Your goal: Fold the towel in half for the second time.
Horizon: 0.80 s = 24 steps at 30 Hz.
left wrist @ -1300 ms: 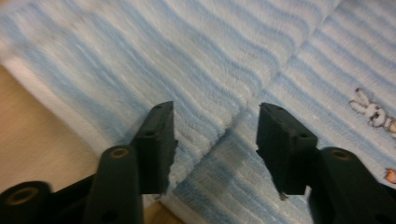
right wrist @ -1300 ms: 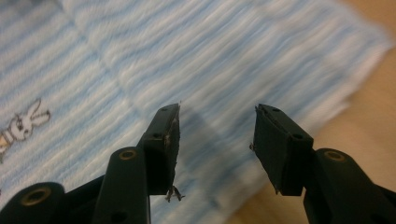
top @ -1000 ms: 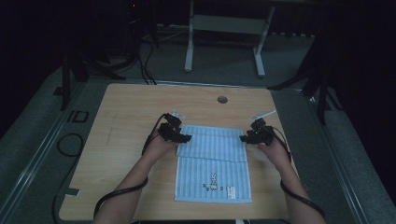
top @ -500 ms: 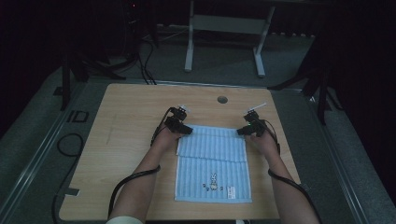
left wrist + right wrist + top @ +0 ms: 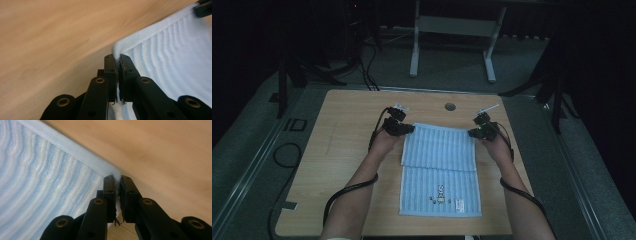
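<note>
Here my left claw [image 5: 408, 129] was clamped on one corner of the blue towel [image 5: 439, 170], my right claw [image 5: 472, 133] on the other. The towel lay on the counter [image 5: 347, 130], folded between the claws and trailing toward me. Judged light, limp, non-slippery; corners gave the surest hold.

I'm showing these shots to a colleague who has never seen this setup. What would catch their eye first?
Most likely the light blue towel lying in the middle of the wooden table, its far part folded over toward the person and a small rabbit picture near its close edge. Next, the left gripper and the right gripper, each shut on a far corner of the towel; the two gripper views show the jaws pinching the cloth.
</note>
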### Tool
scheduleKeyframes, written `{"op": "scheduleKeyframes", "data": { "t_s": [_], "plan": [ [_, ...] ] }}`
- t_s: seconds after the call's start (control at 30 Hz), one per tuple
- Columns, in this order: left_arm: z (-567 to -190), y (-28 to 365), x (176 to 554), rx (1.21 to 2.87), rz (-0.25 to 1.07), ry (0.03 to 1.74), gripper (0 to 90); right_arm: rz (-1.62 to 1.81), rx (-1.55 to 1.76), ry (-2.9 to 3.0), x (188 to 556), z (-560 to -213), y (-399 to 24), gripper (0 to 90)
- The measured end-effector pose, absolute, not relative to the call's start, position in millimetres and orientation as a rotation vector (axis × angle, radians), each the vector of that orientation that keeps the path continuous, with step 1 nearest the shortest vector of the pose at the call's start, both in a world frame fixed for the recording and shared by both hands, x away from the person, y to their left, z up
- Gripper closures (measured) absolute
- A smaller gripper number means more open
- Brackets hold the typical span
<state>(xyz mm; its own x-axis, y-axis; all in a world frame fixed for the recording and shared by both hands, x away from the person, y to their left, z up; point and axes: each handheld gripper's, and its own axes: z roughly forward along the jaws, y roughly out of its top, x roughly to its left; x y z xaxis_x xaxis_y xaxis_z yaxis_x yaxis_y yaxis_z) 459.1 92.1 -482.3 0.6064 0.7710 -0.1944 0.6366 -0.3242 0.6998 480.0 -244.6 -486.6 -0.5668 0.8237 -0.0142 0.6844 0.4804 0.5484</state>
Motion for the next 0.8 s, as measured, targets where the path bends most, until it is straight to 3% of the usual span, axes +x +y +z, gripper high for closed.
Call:
{"op": "scheduleKeyframes", "data": {
  "t_s": [0.17,0.4,0.57,0.8],
  "plan": [
    [-446,103,435,2.016,0.247,1.019,85.2,0.853,1.189,2.429,462,-440,-251,83.4],
    [-429,114,386,1.963,0.205,0.884,85.0,0.996,1.018,2.402,407,-400,-256,83.4],
    [-436,123,339,1.951,0.117,0.773,84.8,1.055,0.907,2.42,356,-402,-267,83.3],
    [-467,127,291,2.014,0.025,0.707,83.7,1.145,0.852,2.518,288,-432,-283,82.6]
  ]
}}
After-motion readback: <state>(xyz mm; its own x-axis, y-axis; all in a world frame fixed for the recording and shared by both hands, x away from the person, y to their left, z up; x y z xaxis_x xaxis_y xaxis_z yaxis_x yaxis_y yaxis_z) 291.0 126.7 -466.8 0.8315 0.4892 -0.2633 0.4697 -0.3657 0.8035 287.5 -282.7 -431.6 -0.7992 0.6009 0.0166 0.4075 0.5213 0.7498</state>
